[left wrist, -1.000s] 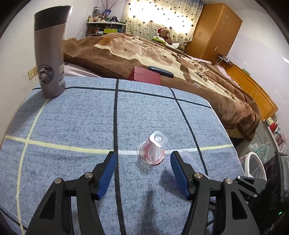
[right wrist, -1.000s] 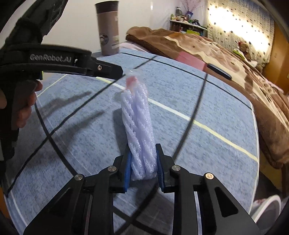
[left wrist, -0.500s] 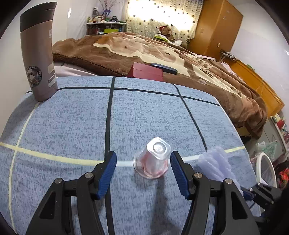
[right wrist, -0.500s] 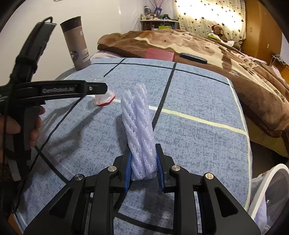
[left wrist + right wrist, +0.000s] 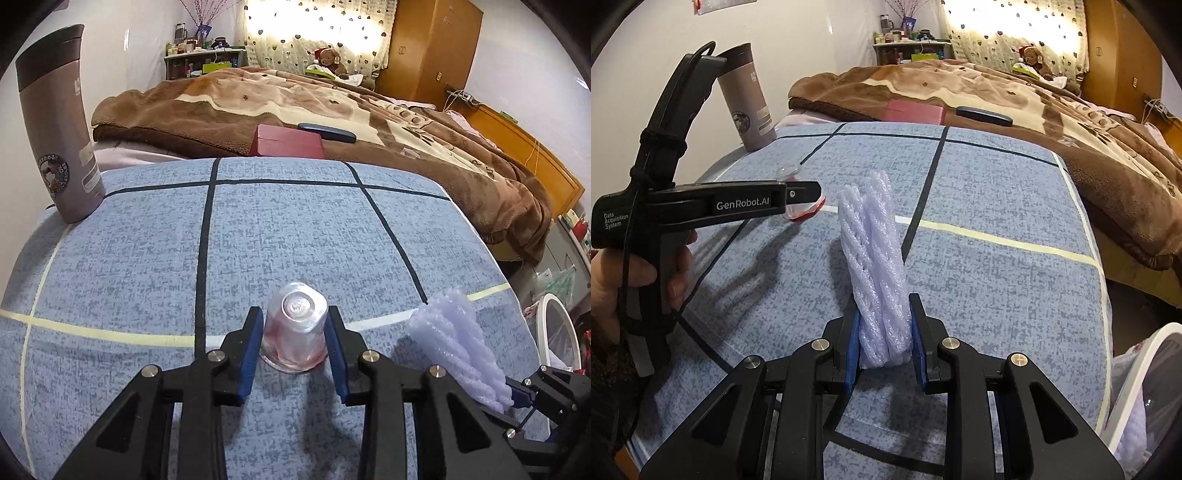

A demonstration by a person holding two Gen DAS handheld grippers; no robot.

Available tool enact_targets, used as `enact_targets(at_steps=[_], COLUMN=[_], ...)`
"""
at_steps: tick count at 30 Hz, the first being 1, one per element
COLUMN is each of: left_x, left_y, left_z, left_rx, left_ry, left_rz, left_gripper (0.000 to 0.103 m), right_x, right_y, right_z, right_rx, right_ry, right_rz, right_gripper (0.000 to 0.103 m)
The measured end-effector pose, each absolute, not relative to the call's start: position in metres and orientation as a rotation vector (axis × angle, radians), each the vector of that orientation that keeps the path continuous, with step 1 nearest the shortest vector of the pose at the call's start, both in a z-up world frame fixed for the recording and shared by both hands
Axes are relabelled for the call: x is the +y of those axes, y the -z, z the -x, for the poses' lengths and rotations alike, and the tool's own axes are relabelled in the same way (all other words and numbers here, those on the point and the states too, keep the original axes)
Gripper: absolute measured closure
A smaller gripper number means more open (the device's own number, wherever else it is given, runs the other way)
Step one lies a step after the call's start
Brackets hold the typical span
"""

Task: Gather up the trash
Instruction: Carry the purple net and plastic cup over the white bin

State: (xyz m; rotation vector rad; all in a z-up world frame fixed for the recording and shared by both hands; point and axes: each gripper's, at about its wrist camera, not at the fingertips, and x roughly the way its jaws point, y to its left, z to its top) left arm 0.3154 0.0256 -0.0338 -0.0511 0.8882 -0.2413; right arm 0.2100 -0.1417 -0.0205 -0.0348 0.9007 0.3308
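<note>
The 2 blue-padded fingers [image 5: 250, 345] of the left gripper [image 5: 294, 341] have just been closing and now press both sides of a small clear plastic cup with a reddish tint [image 5: 295, 332], which stands upside down on the blue-grey cloth-covered counter [image 5: 280, 236], over a pale yellow stripe in the cloth. In the right wrist view the same cup [image 5: 801, 208] is mostly hidden behind the black arm of the left gripper [image 5: 807, 195], whose handle a person's hand [image 5: 635, 273] grips at the left edge.

The right gripper [image 5: 884, 332] has its fingers [image 5: 852, 347] clamped on a folded roll of white foam netting [image 5: 875, 266], which sticks up and forward from between them, above the counter [image 5: 997, 184]. From the left wrist view this netting [image 5: 454, 339] shows at the right, near the cup.

A tall grey travel mug with a dark lid [image 5: 61, 125] stands upright at the counter's far left corner. Beyond the counter lies a bed with a brown fleece blanket [image 5: 332, 99], and on it rest a dark red box [image 5: 288, 146] and a flat black case [image 5: 327, 132]. A round white rim [image 5: 1137, 387], perhaps a bin, shows beside the counter at the lower right.
</note>
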Motion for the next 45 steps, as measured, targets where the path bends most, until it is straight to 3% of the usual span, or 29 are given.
enact_targets(at_steps=[27, 45], left_x=[-0.003, -0.090], left_y=[-0.013, -0.044], left_z=[-0.256, -0.206], left_rx=[0.801, 0.736], left_ry=[0.317, 0.482], left_rz=[0.029, -0.035], left_gripper=[0.068, 0.068], right_x=[-0.168, -0.241], right_y=[-0.003, -0.023], right_z=[-0.181, -0.133], right_rx=[0.830, 0.749], right_ry=[-0.280, -0.110], right_rz=[-0.043, -0.127], right_gripper=[0.078, 0.078])
